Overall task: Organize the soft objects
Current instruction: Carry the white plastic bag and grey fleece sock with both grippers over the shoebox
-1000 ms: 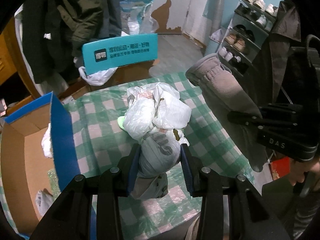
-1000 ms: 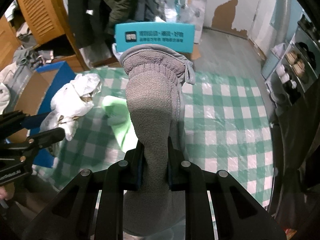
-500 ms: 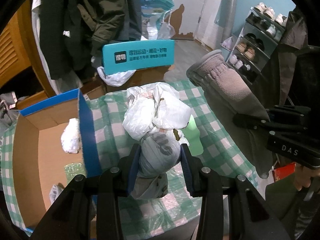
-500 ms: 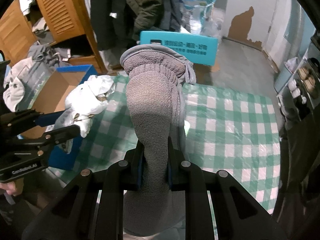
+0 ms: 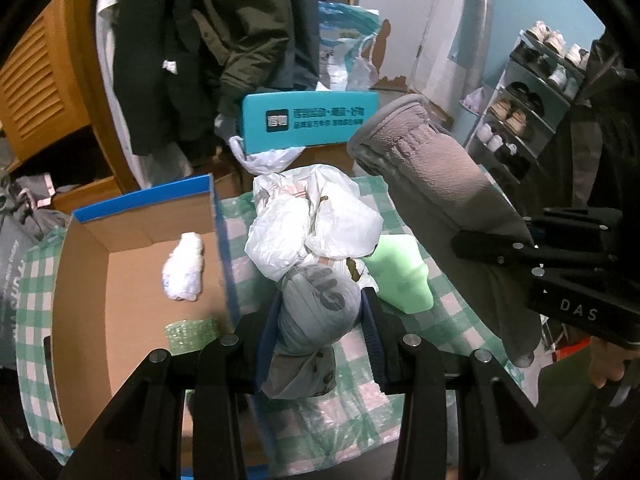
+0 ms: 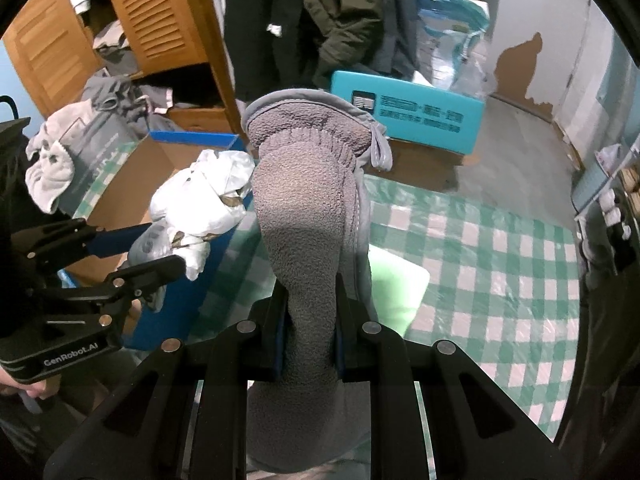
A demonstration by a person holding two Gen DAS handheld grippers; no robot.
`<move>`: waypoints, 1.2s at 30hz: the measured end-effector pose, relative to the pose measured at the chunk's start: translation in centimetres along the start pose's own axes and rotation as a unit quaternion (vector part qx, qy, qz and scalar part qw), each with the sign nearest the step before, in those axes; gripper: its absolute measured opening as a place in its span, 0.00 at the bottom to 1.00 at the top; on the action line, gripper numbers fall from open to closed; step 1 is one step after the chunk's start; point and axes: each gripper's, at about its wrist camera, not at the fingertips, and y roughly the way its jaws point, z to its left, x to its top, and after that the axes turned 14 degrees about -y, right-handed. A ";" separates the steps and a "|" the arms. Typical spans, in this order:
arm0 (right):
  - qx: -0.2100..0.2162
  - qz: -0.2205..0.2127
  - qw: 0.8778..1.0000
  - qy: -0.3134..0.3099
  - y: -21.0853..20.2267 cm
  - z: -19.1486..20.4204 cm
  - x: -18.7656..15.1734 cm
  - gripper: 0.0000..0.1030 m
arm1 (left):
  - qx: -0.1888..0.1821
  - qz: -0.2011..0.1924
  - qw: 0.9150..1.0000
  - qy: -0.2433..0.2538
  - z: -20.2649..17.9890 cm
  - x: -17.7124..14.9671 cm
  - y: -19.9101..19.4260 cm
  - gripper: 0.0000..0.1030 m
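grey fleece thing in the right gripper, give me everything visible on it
The grey fleece item is a soft, nubby-textured piece, apparently a glove or mitten, with a ribbed gathered band below a wide open cuff edged in smoother grey trim. A small fabric loop hangs off the cuff's side. The right gripper is shut on its narrower middle, cuff pointing away from the camera and the other end drooping below the fingers. It is held in the air above the green checked tablecloth, touching nothing but the pads.

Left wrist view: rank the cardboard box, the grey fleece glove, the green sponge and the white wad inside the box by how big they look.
1. Cardboard box.
2. Grey fleece glove, though it hangs nearer the camera than the table, which inflates it.
3. Green sponge, partly hidden by the plastic bags.
4. White wad, smallest.
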 end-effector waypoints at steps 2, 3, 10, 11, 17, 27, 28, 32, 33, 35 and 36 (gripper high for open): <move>0.003 0.000 1.000 -0.005 0.1 0.5 0.4 0.15 | 0.002 -0.003 1.000 -0.004 0.6 0.1 -0.3 0.39; 0.005 -0.001 1.000 -0.008 0.3 0.9 0.8 0.15 | 0.005 -0.005 1.000 -0.006 1.0 0.2 -0.5 0.39; 0.028 -0.001 0.999 -0.019 1.2 3.0 2.5 0.15 | 0.011 -0.012 0.999 -0.027 3.8 0.5 -1.6 0.39; 0.028 0.000 0.999 -0.021 1.3 3.3 2.8 0.15 | 0.013 -0.014 0.999 -0.029 4.2 0.6 -1.8 0.39; 0.045 0.001 0.999 -0.030 2.3 5.2 4.4 0.15 | 0.024 -0.022 0.998 -0.052 7.2 1.0 -2.6 0.39; 0.063 0.011 0.996 -0.055 4.5 8.8 7.4 0.15 | 0.048 -0.023 0.996 -0.078 11.4 1.1 -2.5 0.39; 0.066 0.012 0.996 -0.058 4.8 9.3 7.7 0.15 | 0.049 -0.023 0.995 -0.080 11.8 1.1 -2.5 0.39; 0.075 0.015 0.995 -0.066 5.6 10.7 8.8 0.15 | 0.060 -0.022 0.994 -0.088 13.1 0.7 -2.4 0.39; 0.077 0.017 0.995 -0.069 5.9 11.2 9.1 0.15 | 0.061 -0.022 0.994 -0.091 13.4 0.7 -2.5 0.39; 0.079 0.019 0.994 -0.073 6.2 11.8 9.3 0.15 | 0.062 -0.023 0.993 -0.097 14.1 0.6 -2.6 0.39; 0.082 0.023 0.994 -0.075 6.6 12.3 9.5 0.15 | 0.065 -0.024 0.993 -0.100 14.5 0.6 -2.7 0.39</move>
